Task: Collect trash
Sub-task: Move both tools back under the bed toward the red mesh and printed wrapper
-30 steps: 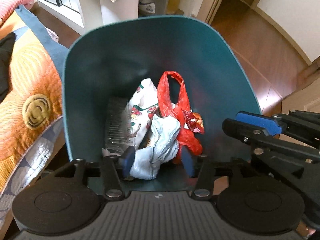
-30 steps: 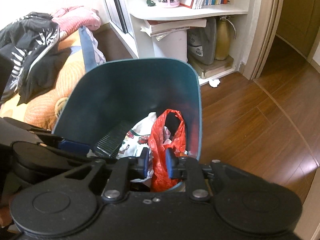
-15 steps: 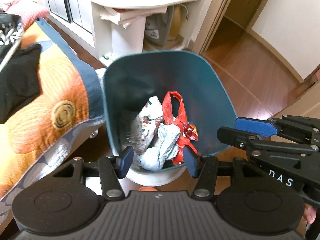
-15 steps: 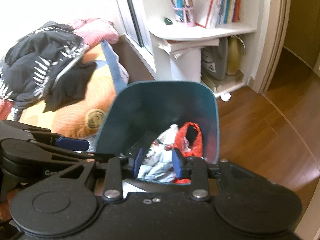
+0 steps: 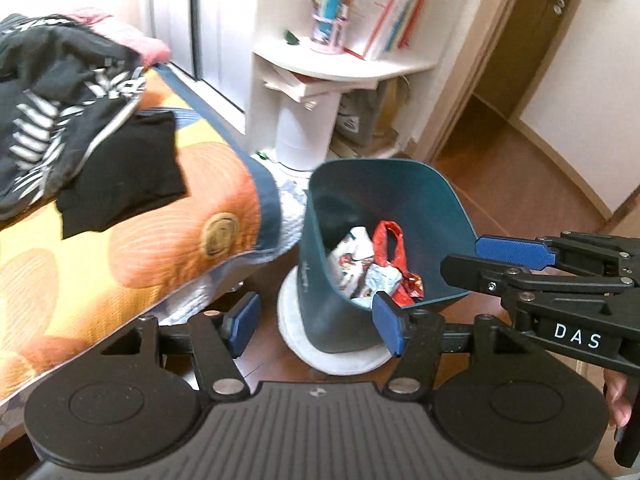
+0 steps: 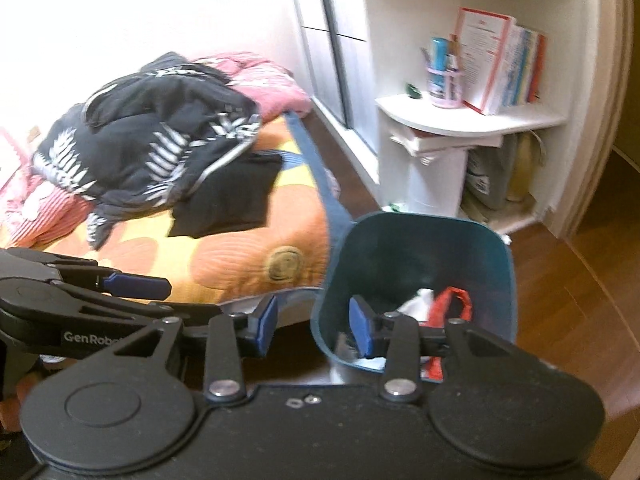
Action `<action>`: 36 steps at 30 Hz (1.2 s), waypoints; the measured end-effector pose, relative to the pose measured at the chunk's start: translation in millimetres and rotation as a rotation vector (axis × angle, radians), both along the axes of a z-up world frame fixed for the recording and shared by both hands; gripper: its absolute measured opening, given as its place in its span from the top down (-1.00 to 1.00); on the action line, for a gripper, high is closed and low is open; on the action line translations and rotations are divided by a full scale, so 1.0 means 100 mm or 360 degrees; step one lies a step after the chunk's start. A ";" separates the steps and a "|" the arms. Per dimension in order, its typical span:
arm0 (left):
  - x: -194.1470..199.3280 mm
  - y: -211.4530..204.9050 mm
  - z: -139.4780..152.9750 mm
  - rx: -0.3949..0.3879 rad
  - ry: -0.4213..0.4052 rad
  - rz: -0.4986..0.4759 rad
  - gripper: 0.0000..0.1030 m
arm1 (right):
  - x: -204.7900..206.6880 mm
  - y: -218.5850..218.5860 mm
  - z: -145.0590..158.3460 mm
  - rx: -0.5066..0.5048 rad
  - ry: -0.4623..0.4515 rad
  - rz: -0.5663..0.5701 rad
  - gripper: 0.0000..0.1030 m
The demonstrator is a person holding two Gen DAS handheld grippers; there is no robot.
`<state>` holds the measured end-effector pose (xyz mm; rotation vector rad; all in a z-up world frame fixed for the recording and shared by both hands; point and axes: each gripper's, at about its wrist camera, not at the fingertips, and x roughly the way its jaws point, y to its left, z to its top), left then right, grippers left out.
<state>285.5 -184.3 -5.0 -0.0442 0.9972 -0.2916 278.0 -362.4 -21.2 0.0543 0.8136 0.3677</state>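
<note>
Showing the white round pad [image 5: 340, 360] under the teal plastic waste bin [image 5: 436, 208], only the left wrist view catches it. Both the left gripper [image 5: 316, 326] and right gripper [image 6: 314, 326] hover above the bin, released; a red plastic bag [image 5: 394, 256] lies inside.

A bedroom in a home. A bed [image 6: 208, 248] with an orange and yellow flowered quilt carries a heap of black and pink clothes [image 6: 160, 148]. Beside it stands a white corner shelf [image 6: 472, 120] with books [image 6: 504, 68] and a pen cup [image 6: 442, 80]. A teal waste bin [image 5: 384, 240] holding wrappers stands on the dark wooden floor [image 6: 560, 300].
</note>
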 end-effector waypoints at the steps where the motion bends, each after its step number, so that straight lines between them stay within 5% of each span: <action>1: -0.05 0.08 0.03 -0.0007 -0.0010 0.0018 -0.33 | -0.02 0.06 0.01 -0.0002 -0.0003 0.0018 0.16; 19: -0.75 1.52 -0.17 -0.0029 0.0025 0.0395 -0.59 | -0.21 1.41 -0.22 0.0024 0.0061 0.0355 0.00; 29: -0.84 2.30 -0.90 -0.0050 0.0233 0.0633 -0.66 | -0.03 2.11 -0.75 -0.0044 0.0196 0.0470 -0.02; 36: -0.73 2.78 -1.65 0.0011 0.0431 0.0725 -0.66 | 0.32 2.57 -1.55 -0.0148 0.0545 0.0503 -0.02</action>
